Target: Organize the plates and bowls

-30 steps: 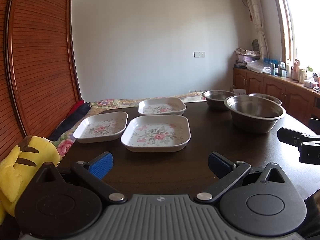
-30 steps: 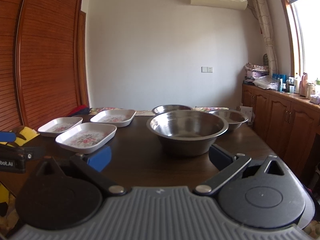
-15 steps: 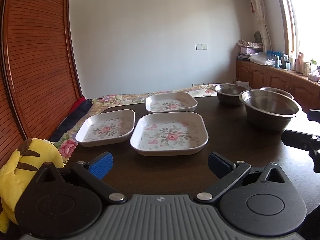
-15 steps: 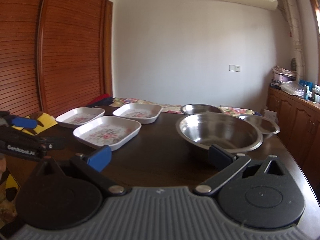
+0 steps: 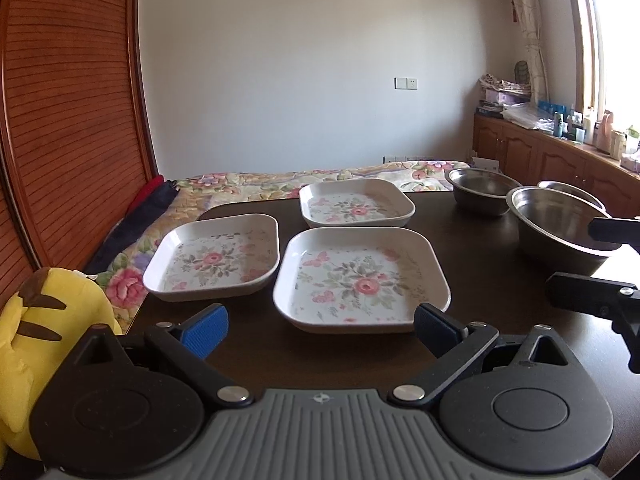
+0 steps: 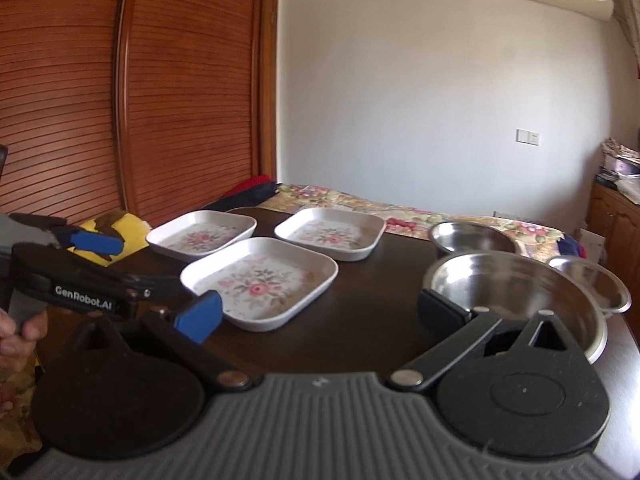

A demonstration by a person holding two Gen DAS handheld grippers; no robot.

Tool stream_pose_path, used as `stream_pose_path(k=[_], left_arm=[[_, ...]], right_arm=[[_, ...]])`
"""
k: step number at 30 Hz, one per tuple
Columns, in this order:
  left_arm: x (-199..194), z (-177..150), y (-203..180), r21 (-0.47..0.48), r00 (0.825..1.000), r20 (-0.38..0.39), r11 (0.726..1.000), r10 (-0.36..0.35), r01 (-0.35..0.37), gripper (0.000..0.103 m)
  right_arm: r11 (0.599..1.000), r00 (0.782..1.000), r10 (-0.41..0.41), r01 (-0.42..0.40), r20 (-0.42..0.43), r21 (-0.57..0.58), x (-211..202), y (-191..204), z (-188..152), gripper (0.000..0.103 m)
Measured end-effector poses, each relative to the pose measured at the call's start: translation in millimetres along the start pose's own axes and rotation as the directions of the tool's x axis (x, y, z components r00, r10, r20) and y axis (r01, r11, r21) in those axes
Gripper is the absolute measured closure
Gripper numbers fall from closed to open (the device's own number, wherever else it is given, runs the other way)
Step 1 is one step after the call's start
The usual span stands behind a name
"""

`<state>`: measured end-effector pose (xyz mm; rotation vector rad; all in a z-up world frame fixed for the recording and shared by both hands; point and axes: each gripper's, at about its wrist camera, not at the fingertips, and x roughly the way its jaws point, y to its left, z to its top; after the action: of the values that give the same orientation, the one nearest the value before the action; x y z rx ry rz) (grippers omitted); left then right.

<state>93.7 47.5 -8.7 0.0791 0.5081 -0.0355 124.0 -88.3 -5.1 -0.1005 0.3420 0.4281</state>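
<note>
Broadly, the dark wooden table (image 5: 500,272) carries everything. On its right part stand three steel bowls: the large bowl (image 6: 520,292) is nearest, one small bowl (image 6: 472,236) is behind it, and another small bowl (image 6: 592,284) is on its far right side. On the left part lie three square white plates with a flower pattern. The big plate (image 5: 360,280) is closest to the front edge, a second plate (image 5: 216,256) is just beside it on the left, and a third plate (image 5: 356,208) is behind it. All plates lie flat and apart from the bowls.

The left gripper (image 5: 320,326) hovers low before the big plate with its blue fingers spread wide, holding nothing. The right gripper (image 6: 320,312) is also spread wide and empty; its right finger is in front of the rim of the large bowl, but I cannot tell if it touches. A yellow plush toy (image 5: 44,328) sits beside the left edge of the table.
</note>
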Motion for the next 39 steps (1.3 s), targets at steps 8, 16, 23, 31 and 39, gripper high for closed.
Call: stream_pose_path(k=[8, 16, 23, 31, 39], left_arm=[[23.3, 8.6, 21.3, -0.028, 1.0, -0.021, 1.0, -0.008, 0.007, 0.014], [49.0, 15.5, 42.0, -0.062, 0.998, -0.048, 0.998, -0.029, 0.026, 0.033], [68.3, 13.5, 53.5, -0.099, 0.995, -0.084, 0.994, -0.058, 0.05, 0.053], [81.0, 11.9, 56.3, -0.126, 0.99, -0.106, 0.989, -0.091, 0.078, 0.066], [90.5, 12.0, 57.0, -0.132, 0.987, -0.121, 0.987, -0.104, 0.088, 0.075]], right_arm=[[0.998, 0.997, 0.061, -0.061, -0.056, 0.003, 35.6, -3.4, 9.5, 0.0], [0.995, 0.987, 0.1, -0.098, -0.127, 0.026, 73.0, -6.4, 13.2, 0.015], [0.993, 0.976, 0.117, -0.113, -0.184, 0.032, 96.8, -5.4, 12.7, 0.032], [0.992, 0.966, 0.126, -0.121, -0.228, 0.037, 110.9, -7.0, 12.6, 0.05], [0.992, 0.959, 0.124, -0.118, -0.255, 0.039, 119.1, -8.7, 10.3, 0.059]])
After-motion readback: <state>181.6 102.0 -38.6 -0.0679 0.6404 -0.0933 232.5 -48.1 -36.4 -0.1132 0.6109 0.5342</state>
